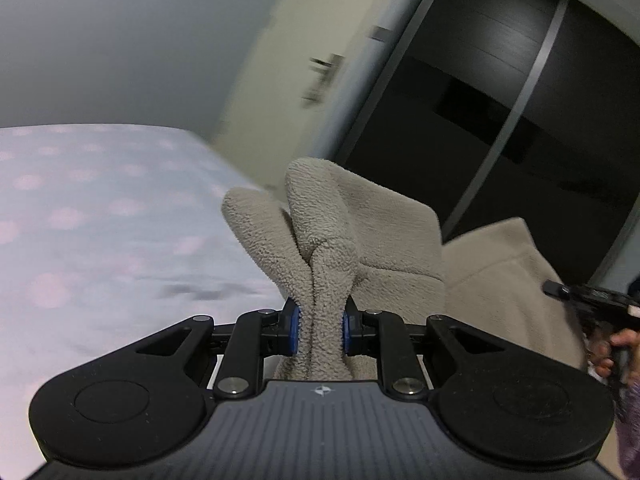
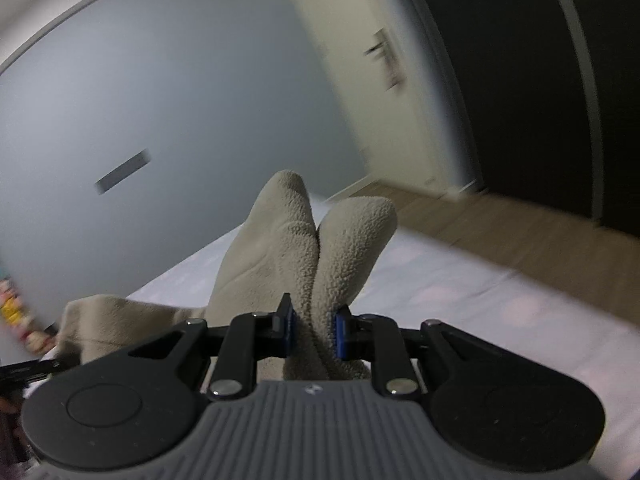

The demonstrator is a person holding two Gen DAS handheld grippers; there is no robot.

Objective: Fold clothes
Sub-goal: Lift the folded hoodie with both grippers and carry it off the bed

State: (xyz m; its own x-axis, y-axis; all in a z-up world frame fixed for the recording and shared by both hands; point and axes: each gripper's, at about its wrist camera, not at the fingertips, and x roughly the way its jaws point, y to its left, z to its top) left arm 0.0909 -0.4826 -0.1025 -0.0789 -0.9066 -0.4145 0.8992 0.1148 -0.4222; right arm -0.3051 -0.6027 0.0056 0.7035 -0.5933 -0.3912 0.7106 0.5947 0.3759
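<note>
Left tongs (image 1: 320, 330) pinching beige fleece (image 1: 320, 248), right tongs (image 2: 314, 330) likewise

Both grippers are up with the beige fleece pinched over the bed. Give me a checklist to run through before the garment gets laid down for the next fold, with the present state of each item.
1. Left gripper holds cloth: ok, the fleece garment is bunched between its blue pads.
2. Right gripper holds cloth: ok, fleece is pinched between its pads.
3. Both grips on the same garment: ok, same beige fleece, and it stretches toward the other gripper in each view.
4. Grips at matching corners or hems: cannot tell, the cloth is bunched.
5. Garment hanging flat without twist: cannot tell, most of it is out of view.
6. Bed below free for laying down: ok in the visible part.
</note>
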